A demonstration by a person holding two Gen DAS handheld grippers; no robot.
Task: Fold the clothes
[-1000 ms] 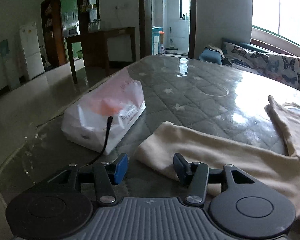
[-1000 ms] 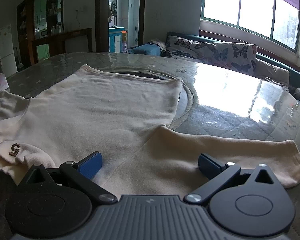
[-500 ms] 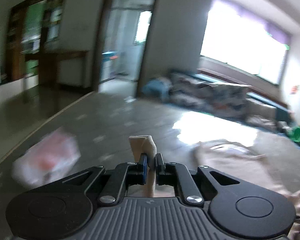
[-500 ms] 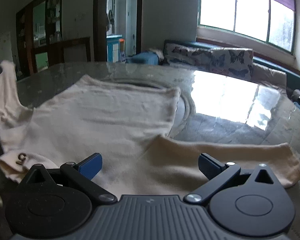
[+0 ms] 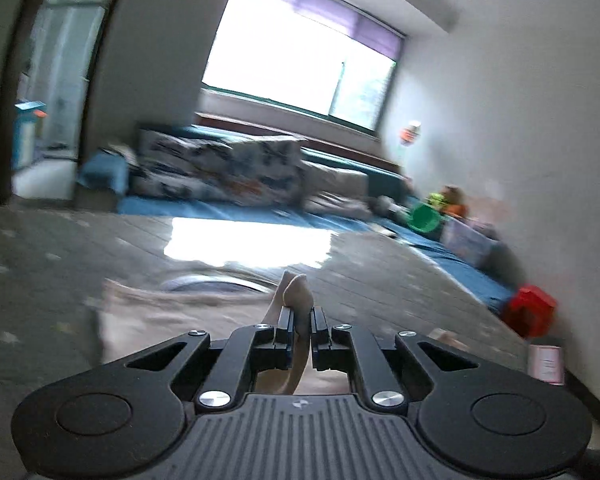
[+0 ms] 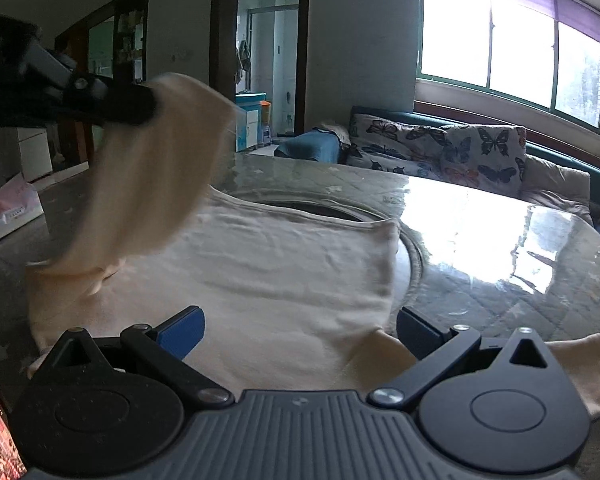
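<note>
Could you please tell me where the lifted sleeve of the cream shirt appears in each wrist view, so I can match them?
Left wrist: the sleeve sticks up at lower centre, clamped in the left gripper.
Right wrist: it hangs at upper left, raised above the shirt's flat body.
Shared landmark: the butterfly-print cushions.

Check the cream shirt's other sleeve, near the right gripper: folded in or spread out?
Spread out. The sleeve lies flat on the table, beside the open right gripper.
</note>
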